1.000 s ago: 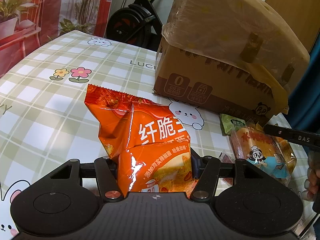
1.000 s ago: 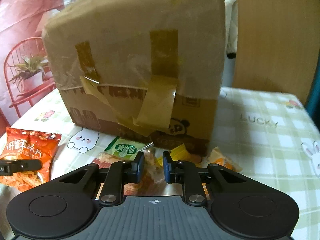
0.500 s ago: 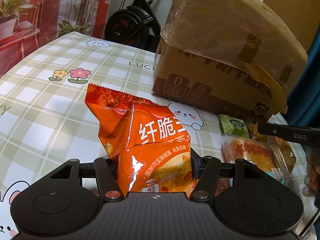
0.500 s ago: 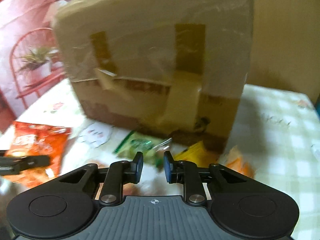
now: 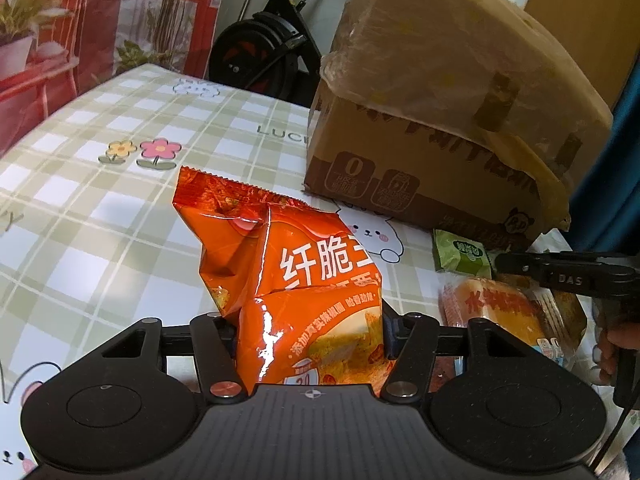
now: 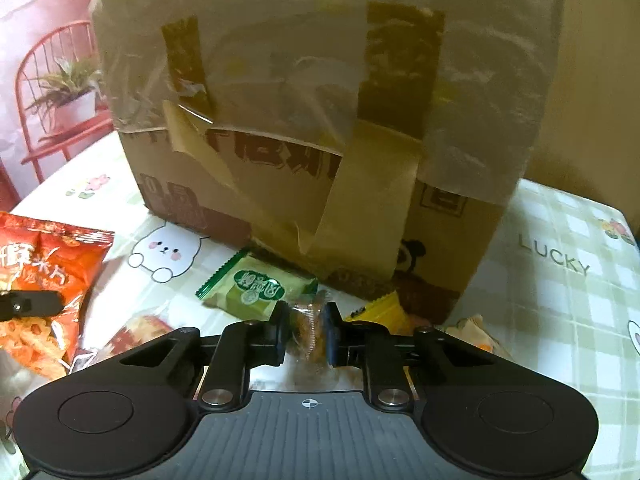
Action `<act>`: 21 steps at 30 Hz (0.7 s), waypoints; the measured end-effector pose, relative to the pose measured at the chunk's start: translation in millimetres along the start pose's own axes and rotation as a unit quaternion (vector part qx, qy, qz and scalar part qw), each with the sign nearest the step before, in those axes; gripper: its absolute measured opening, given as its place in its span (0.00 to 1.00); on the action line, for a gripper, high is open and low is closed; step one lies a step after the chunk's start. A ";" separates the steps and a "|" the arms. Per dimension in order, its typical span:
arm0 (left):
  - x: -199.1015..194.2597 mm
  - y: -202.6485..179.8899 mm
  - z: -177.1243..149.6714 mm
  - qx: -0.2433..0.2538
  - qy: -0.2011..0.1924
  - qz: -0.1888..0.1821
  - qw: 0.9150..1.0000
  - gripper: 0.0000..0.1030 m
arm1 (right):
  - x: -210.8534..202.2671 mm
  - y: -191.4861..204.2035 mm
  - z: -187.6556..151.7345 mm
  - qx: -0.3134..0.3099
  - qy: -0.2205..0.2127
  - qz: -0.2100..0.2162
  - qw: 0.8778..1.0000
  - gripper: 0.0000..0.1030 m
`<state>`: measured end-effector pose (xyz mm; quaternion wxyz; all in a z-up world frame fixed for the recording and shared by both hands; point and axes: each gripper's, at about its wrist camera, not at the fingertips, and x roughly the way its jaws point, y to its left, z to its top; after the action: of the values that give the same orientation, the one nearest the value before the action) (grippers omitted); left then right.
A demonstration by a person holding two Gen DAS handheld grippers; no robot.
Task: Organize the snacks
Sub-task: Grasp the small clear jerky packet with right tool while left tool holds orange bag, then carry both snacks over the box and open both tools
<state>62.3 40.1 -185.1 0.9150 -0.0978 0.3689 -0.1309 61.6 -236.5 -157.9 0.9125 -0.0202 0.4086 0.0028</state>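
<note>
Left gripper [image 5: 308,332] is being kept half open, clamped on an orange snack bag [image 5: 296,280] that is being held above the checked tablecloth [image 5: 100,200]. A small clear-wrapped snack [image 6: 306,334] is being pinched by the nearly closed right gripper [image 6: 306,336], just before a green packet [image 6: 256,288] and the taped cardboard box [image 6: 320,120].

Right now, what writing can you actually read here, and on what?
"LUCKY": tablecloth
"纤脆": orange snack bag, held in left gripper
"0": cardboard box
"DAS": right gripper
Green packet: too blurred.
Clear-wrapped snack, pinched in the right gripper: none.
</note>
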 end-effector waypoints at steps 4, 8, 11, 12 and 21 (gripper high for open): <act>-11.7 -6.0 2.2 0.015 -0.015 0.002 1.000 0.58 | -27.2 -9.0 -5.5 0.031 -0.030 0.021 0.999 0.16; -28.1 -11.7 8.9 0.026 -0.036 0.004 0.999 0.58 | -53.6 -8.4 -10.6 0.027 -0.054 0.041 0.997 0.15; -39.9 -15.9 14.7 0.035 -0.049 0.007 0.998 0.58 | -69.7 -5.0 -10.7 0.025 -0.073 0.051 0.996 0.15; -43.9 -17.1 16.8 0.037 -0.053 0.008 0.998 0.58 | -73.0 -3.0 -9.9 0.025 -0.081 0.053 0.995 0.15; -89.0 -35.0 56.0 0.065 -0.120 0.012 0.991 0.58 | -127.8 -8.8 10.7 0.023 -0.162 0.075 0.984 0.15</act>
<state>34.0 39.3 -77.9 0.9586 -0.0488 0.2480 -0.1312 -15.4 -243.4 -55.1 0.9640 0.0318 0.2557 0.0648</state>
